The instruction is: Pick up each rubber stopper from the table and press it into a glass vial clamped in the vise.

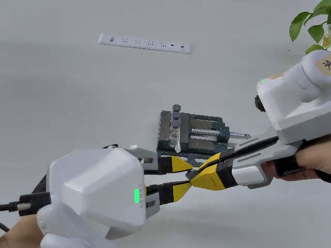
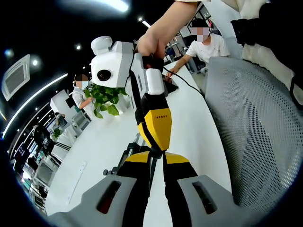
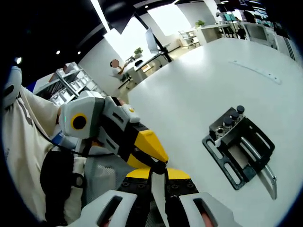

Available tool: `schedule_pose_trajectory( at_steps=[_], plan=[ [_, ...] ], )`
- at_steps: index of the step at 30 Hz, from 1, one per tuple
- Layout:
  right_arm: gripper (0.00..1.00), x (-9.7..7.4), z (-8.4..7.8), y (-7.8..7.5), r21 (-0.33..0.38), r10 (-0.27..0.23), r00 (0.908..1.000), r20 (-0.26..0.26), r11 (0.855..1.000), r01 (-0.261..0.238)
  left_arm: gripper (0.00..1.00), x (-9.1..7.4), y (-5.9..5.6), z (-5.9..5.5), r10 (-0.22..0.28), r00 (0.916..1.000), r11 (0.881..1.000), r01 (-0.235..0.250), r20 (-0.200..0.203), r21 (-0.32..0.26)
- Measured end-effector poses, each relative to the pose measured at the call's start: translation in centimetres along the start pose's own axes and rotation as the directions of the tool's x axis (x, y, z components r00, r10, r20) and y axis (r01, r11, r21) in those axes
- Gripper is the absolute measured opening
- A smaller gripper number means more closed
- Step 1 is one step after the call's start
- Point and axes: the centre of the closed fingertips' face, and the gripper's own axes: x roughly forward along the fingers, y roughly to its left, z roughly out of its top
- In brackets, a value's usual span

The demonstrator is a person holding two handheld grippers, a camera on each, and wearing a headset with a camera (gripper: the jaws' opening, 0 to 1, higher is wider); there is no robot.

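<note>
A dark vise (image 1: 213, 125) stands on the white table with glass vials (image 1: 175, 135) clamped in a row at its left jaw. Three dark rubber stoppers (image 1: 176, 115) sit on top of vials; they appear in the right gripper view as stoppers (image 3: 232, 116) on the vise (image 3: 222, 156). In front of the vise my left gripper (image 1: 189, 174) is open, its yellow tips a little apart. My right gripper (image 1: 195, 179) is shut and its tip rests at the mouth of the left one's jaws. I see nothing held between either pair.
A white power strip (image 1: 145, 43) lies at the far side of the table. A green plant (image 1: 313, 26) is at the far right. A mesh chair back (image 2: 251, 118) and seated people fill the room behind.
</note>
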Motion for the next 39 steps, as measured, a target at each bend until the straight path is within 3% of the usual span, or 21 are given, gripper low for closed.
schedule_pose_trajectory(
  at_steps=[11, 15, 18, 19, 21, 22, 24, 26, 29, 30, 33, 34, 35, 39],
  plan=[
    [0.07, -0.1, -0.5, 0.0, -0.036, 0.000, 0.9997, -0.023, 0.999, 0.000, 0.06, 0.3, -0.5, 0.2, -0.021, 0.9997, 0.999, 0.022, 0.007, -0.040],
    [0.13, -0.4, -0.9, -0.9, -0.119, -0.055, 0.9972, -0.050, 0.992, 0.049, 0.06, 0.5, -0.3, 0.1, -0.014, 0.9997, 0.991, 0.016, 0.021, -0.130],
    [0.17, -0.8, -0.7, -1.2, -0.208, -0.091, 0.9946, -0.050, 0.975, 0.079, 0.05, 0.6, -0.1, -0.4, -0.002, 0.9996, 0.968, 0.009, 0.030, -0.252],
    [0.18, -0.9, -0.5, -1.3, -0.267, -0.103, 0.9936, -0.045, 0.960, 0.088, 0.05, 0.6, 0.2, -0.6, 0.010, 0.9994, 0.961, -0.001, 0.032, -0.277],
    [0.20, -1.1, -0.5, -1.4, -0.335, -0.122, 0.9912, -0.052, 0.937, 0.098, 0.05, 0.6, 0.3, -0.7, 0.012, 0.9985, 0.931, 0.009, 0.053, -0.364],
    [0.20, -1.2, -0.6, -1.7, -0.380, -0.141, 0.9885, -0.054, 0.918, 0.111, 0.05, 0.6, 0.5, -0.8, 0.015, 0.9984, 0.918, 0.008, 0.054, -0.396],
    [0.21, -1.3, -0.5, -1.7, -0.454, -0.158, 0.9858, -0.056, 0.883, 0.116, 0.05, 0.5, 0.7, -1.2, 0.009, 0.9989, 0.920, 0.010, 0.046, -0.393],
    [0.21, -1.4, -0.4, -1.6, -0.508, -0.169, 0.9836, -0.064, 0.854, 0.113, 0.05, 0.5, 0.6, -1.3, -0.007, 0.9989, 0.909, 0.026, 0.046, -0.417],
    [0.20, -1.5, -0.1, -1.1, -0.615, -0.173, 0.9822, -0.074, 0.783, 0.091, 0.05, 0.6, 0.2, -1.3, -0.032, 0.9982, 0.891, 0.052, 0.051, -0.452],
    [0.19, -1.4, -0.1, -0.9, -0.629, -0.167, 0.9824, -0.084, 0.773, 0.077, 0.05, 0.6, 0.2, -1.2, -0.034, 0.9979, 0.890, 0.055, 0.055, -0.453],
    [0.19, -1.3, 0.0, -0.1, -0.693, -0.157, 0.9818, -0.107, 0.720, 0.040, 0.05, 0.7, -0.3, -0.9, -0.062, 0.9958, 0.873, 0.086, 0.067, -0.479],
    [0.19, -1.2, 0.0, 0.1, -0.724, -0.160, 0.9800, -0.119, 0.689, 0.024, 0.05, 0.7, -0.5, -0.7, -0.068, 0.9951, 0.871, 0.095, 0.072, -0.483],
    [0.18, -1.2, -0.1, 0.1, -0.741, -0.162, 0.9776, -0.134, 0.672, 0.010, 0.05, 0.8, -0.6, -0.6, -0.075, 0.9945, 0.868, 0.101, 0.073, -0.487],
    [0.16, -0.8, -0.6, 0.1, -0.764, -0.174, 0.9696, -0.172, 0.645, -0.020, 0.05, 0.8, -0.7, -0.2, -0.077, 0.9927, 0.847, 0.114, 0.093, -0.519]
  ],
)
